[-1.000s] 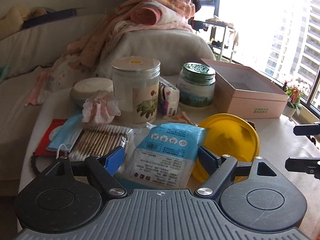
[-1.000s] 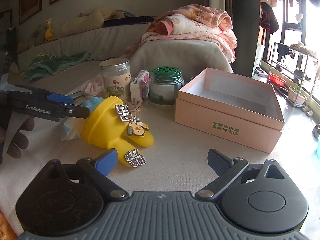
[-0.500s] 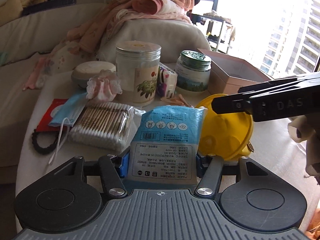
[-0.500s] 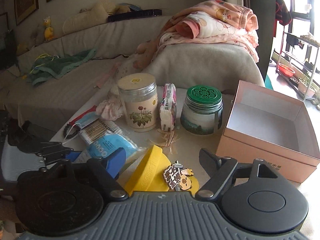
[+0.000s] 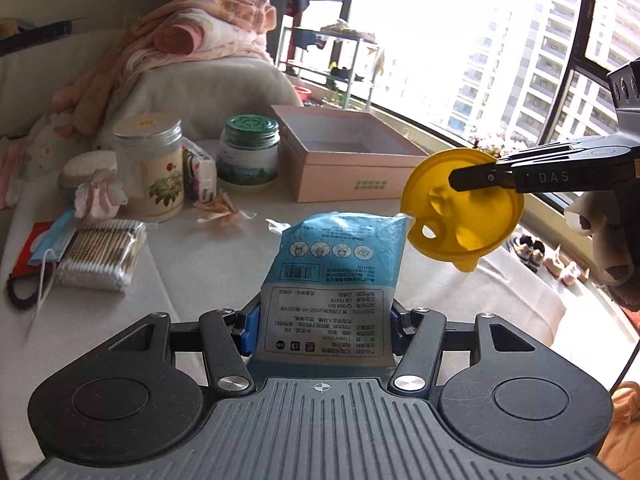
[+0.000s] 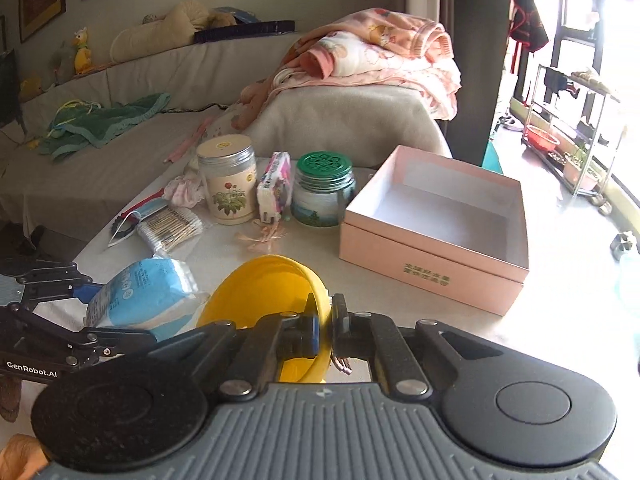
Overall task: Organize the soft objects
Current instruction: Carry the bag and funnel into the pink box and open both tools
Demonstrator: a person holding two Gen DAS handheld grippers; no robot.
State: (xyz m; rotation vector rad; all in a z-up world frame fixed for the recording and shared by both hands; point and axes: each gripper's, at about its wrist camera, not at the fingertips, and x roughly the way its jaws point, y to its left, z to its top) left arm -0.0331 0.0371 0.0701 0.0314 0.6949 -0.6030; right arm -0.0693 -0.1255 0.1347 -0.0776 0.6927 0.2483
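Two tools were loaded at once: the left tool (image 5: pixel 320 330) gripped the lower end of a blue-and-white plastic packet of soft pads (image 5: pixel 334 272), carried just short of the open pink cardboard box (image 5: pixel 352 160), while the right tool (image 6: pixel 323 322) had pinched tight on the rim of a floppy yellow rubber cap (image 6: pixel 266 294), lifted off the white-clothed table (image 5: pixel 208 256) beside that box. Judging by this, the empty box was the likely bin, and edge grips kept each limp item hanging free
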